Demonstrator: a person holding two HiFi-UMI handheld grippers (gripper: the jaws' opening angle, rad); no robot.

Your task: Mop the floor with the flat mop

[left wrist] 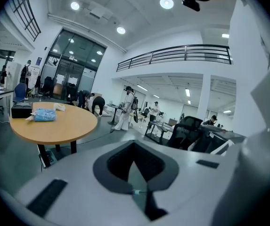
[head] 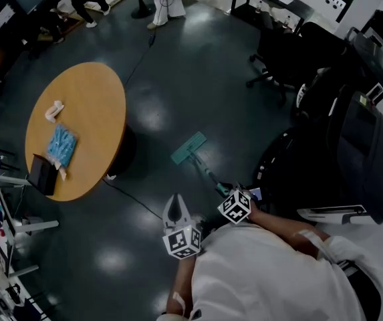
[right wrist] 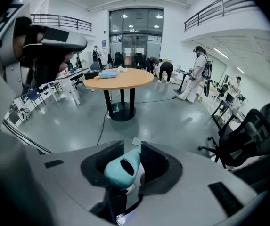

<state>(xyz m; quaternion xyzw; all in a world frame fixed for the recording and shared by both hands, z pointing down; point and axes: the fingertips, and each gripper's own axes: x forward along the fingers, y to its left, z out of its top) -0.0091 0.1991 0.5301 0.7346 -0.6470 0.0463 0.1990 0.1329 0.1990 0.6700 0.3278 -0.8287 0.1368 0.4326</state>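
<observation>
Round table (head: 77, 129) beside flat mop (head: 190, 147)

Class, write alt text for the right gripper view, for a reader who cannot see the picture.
The right gripper is shut on the teal end of a mop handle, seen from just behind its jaws. Ahead, a glossy grey floor stretches to a round wooden table, with a black office chair at right.

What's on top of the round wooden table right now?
The round table holds a blue packet, a crumpled white cloth and a black box at its edge. The box's contents are hidden.
</observation>
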